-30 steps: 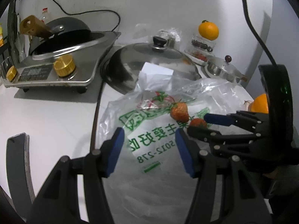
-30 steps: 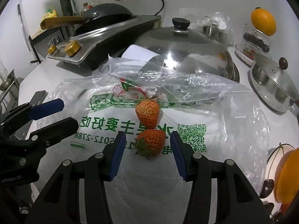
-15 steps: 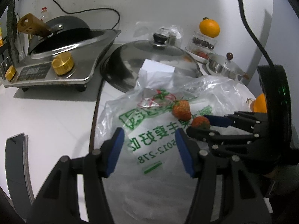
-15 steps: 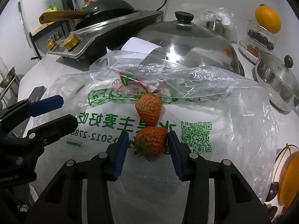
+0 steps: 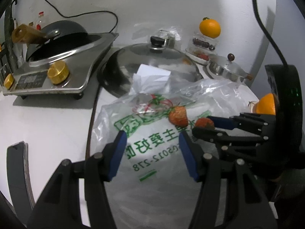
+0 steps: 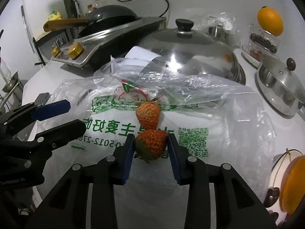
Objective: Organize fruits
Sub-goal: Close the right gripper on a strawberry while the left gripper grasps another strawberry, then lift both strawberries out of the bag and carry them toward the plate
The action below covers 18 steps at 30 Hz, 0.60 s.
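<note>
Two strawberries lie on a clear plastic bag [image 6: 219, 118] printed in green. My right gripper [image 6: 151, 139] is shut on the near strawberry [image 6: 151, 145], its blue pads touching both sides. The far strawberry [image 6: 148, 114] lies just beyond, touching it. In the left wrist view the right gripper [image 5: 204, 127] holds the near strawberry [image 5: 204, 123] beside the far strawberry [image 5: 178, 115]. My left gripper [image 5: 152, 143] is open and empty over the bag [image 5: 152, 162], left of the strawberries; it also shows in the right wrist view [image 6: 70, 116].
A big steel pan lid [image 6: 190, 51] and a stove with a wok [image 6: 106, 19] stand behind the bag. A lidded steel pot [image 6: 280, 80], a cherry box with an orange [image 6: 269, 21] on top, and another orange [image 6: 293, 183] are at the right.
My right gripper moved forward around the near strawberry and closed on it. The left gripper stayed open and drew back a little.
</note>
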Tool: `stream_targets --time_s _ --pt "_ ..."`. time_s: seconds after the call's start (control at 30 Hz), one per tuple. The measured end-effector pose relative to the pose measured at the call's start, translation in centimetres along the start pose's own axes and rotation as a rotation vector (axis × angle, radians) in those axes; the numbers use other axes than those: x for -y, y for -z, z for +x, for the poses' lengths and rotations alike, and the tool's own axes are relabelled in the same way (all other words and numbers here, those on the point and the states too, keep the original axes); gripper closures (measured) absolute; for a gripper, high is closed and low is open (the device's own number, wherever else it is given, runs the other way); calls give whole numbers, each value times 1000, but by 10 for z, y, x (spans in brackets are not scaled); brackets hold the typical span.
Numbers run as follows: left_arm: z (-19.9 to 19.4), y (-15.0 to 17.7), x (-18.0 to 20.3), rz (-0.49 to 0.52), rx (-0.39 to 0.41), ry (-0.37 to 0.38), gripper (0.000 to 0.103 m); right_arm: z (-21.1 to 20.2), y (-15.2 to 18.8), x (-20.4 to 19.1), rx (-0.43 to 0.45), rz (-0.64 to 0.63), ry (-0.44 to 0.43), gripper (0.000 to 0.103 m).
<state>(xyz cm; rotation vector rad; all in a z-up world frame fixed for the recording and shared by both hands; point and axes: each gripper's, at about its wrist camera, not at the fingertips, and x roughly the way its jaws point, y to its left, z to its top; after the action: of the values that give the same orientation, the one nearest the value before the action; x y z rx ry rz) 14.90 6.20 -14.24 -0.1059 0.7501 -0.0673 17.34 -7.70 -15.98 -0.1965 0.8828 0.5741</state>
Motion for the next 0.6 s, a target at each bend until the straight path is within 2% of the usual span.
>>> stream_targets --time_s 0.33,0.6 --pt "1 -21 21 48 5 9 45 -28 -10 25 79 29 18 66" --pt "28 -33 40 62 -37 30 45 -38 -16 46 116 56 18 66"
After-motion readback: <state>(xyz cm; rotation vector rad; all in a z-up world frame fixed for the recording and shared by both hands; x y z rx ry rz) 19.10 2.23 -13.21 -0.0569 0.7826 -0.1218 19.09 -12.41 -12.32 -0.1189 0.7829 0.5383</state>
